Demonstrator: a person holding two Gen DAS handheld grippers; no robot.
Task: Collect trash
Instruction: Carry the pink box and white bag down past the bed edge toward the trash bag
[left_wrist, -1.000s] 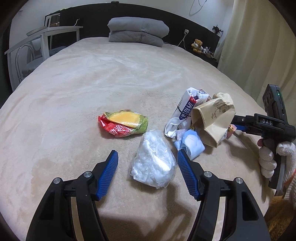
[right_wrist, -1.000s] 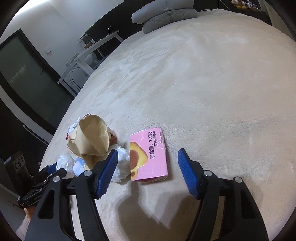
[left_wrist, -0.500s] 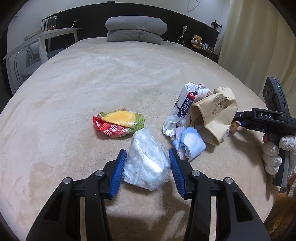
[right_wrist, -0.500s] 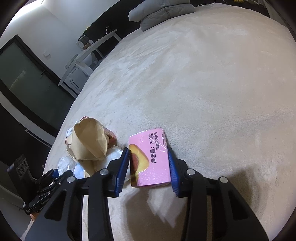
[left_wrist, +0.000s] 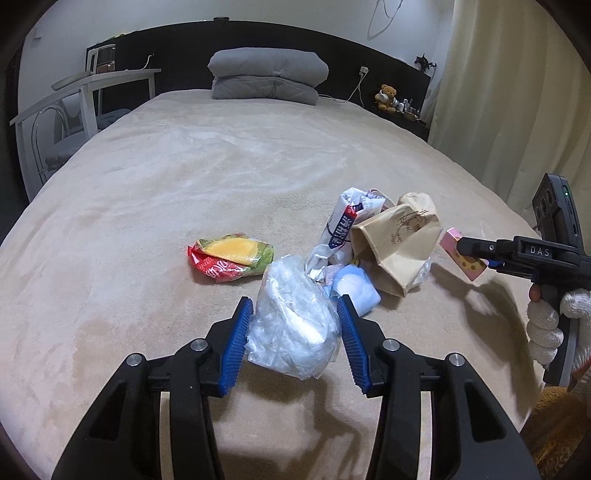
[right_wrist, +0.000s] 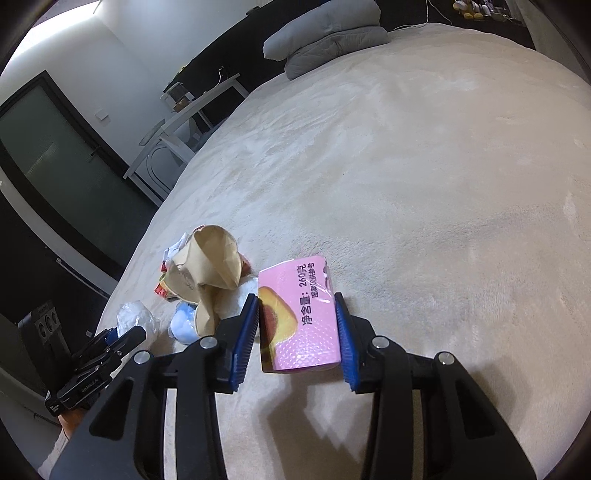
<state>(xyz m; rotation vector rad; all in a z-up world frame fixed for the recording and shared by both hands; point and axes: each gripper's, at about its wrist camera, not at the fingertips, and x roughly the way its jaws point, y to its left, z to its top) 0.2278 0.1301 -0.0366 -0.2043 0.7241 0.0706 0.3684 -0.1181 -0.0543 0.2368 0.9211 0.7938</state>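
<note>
Since a second ago both my grippers have closed on trash and both pieces are now lifted off the bed (left_wrist: 155, 206). My left gripper (left_wrist: 293, 341) squeezes the clear plastic bag (left_wrist: 291, 328), low centre of its view. My right gripper (right_wrist: 297, 328) clamps the pink box (right_wrist: 299, 325), lower middle there. The paper bag (left_wrist: 397, 245), red wrapper (left_wrist: 229, 258) and blue packet (left_wrist: 354, 288) sit mid-frame on the blanket.
</note>
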